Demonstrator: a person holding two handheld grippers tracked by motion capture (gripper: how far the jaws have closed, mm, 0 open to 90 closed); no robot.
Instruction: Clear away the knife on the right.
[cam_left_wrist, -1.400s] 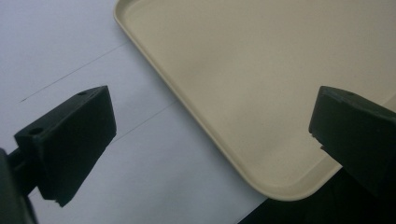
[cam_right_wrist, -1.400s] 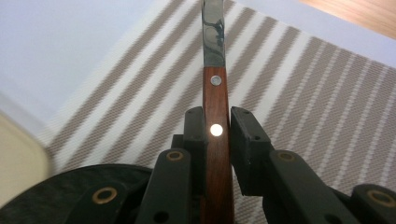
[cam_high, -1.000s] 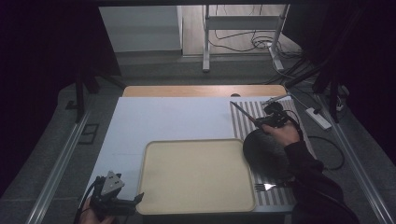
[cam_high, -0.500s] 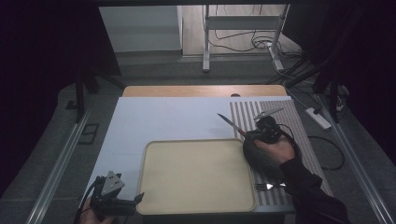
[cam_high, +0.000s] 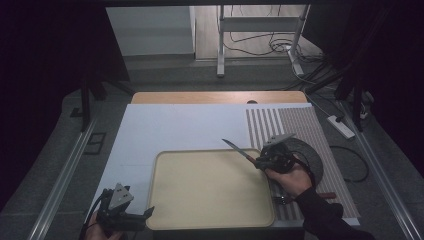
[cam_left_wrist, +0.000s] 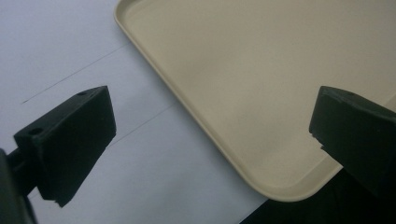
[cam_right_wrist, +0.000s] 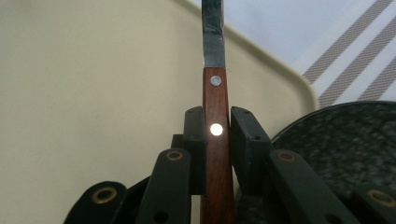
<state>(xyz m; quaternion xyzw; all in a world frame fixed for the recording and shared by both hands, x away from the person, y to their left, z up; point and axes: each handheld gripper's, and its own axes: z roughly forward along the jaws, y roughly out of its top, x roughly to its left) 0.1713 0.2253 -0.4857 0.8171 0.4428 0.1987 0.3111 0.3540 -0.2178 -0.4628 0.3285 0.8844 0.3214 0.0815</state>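
Observation:
A knife (cam_high: 239, 151) with a brown wooden handle (cam_right_wrist: 216, 140) and steel blade is held in my right gripper (cam_high: 264, 161), which is shut on the handle. The blade points up and left over the far right corner of the beige tray (cam_high: 200, 205). In the right gripper view the two jaws clamp the handle from both sides, with the tray rim (cam_right_wrist: 280, 60) beyond. My left gripper (cam_high: 142, 216) stands open at the tray's near left corner (cam_left_wrist: 275, 193), nothing between its jaws.
A dark speckled plate (cam_high: 310, 155) lies on the striped placemat (cam_high: 295, 122) right of the tray. A fork (cam_high: 280, 200) rests at the mat's near edge. White sheet (cam_high: 170, 125) covers the table behind the tray.
My right gripper carried the knife from the far part of the striped mat toward me and left, to the tray's far right corner. The left gripper stayed put.

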